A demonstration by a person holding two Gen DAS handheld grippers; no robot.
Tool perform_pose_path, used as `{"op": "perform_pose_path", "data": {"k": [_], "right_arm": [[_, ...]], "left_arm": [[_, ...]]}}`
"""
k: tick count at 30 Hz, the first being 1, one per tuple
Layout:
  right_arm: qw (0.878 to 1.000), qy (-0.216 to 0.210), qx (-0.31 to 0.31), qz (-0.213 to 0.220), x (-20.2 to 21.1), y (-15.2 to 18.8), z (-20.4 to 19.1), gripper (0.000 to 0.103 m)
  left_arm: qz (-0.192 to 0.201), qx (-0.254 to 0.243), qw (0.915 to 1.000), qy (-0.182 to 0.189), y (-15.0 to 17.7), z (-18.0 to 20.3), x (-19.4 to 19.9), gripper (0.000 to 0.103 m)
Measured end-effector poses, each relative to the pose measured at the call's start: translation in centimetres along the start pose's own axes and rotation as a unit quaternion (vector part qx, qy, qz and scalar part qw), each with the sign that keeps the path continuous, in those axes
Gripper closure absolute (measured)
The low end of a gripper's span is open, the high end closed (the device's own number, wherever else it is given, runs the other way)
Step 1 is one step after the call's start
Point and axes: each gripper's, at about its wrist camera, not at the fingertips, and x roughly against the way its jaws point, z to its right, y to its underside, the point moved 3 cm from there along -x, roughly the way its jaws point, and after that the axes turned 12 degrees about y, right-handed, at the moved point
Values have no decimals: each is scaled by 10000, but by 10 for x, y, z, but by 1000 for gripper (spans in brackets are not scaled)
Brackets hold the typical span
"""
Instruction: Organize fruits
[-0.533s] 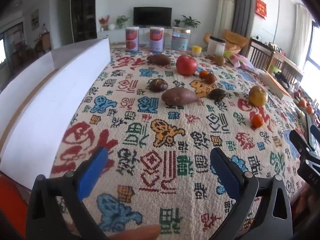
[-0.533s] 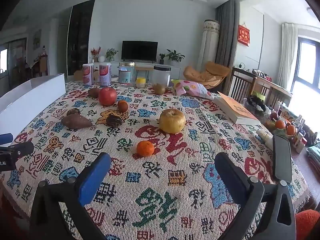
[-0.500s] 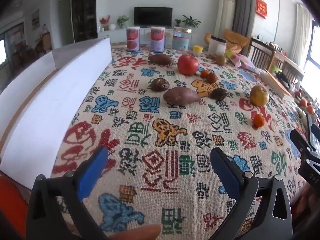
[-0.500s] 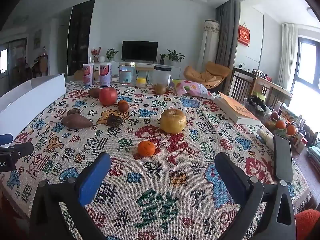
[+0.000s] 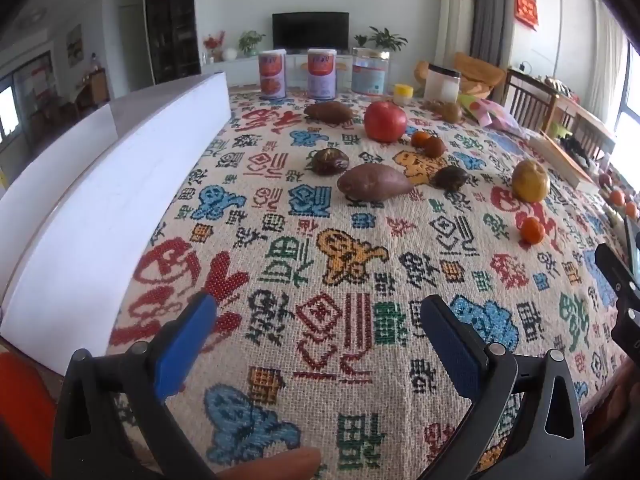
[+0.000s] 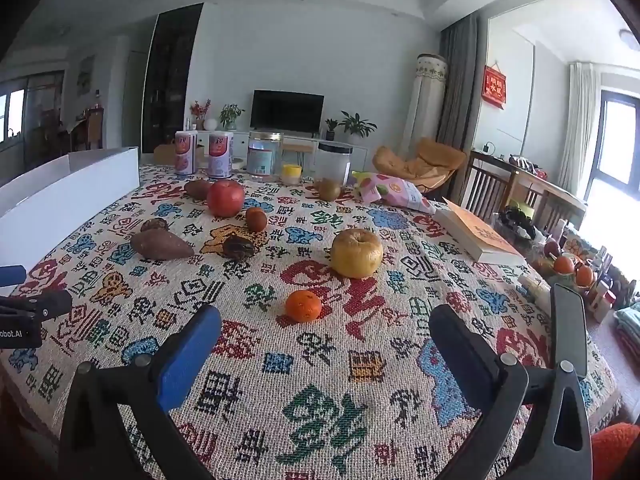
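white box [image 5: 100, 184] left, book [image 6: 476, 236] right

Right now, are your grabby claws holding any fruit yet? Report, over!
Left gripper open, empty. Right gripper open, empty. Small orange nearest, just ahead of the right gripper, yellow apple behind it. Nothing between gripper and orange.

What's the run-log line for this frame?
left gripper: open, empty | right gripper: open, empty, facing tangerine | red apple, yellow apple: on tablecloth, untouched
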Motion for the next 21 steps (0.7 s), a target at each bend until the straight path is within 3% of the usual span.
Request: {"op": "perform_pose_path", "data": {"k": [21], "right_arm": [[9999,151,23,28,-1,2,-1,0]], "left_arm": [[-43,-45,9999,-94,4,-1,-5,1]]}}
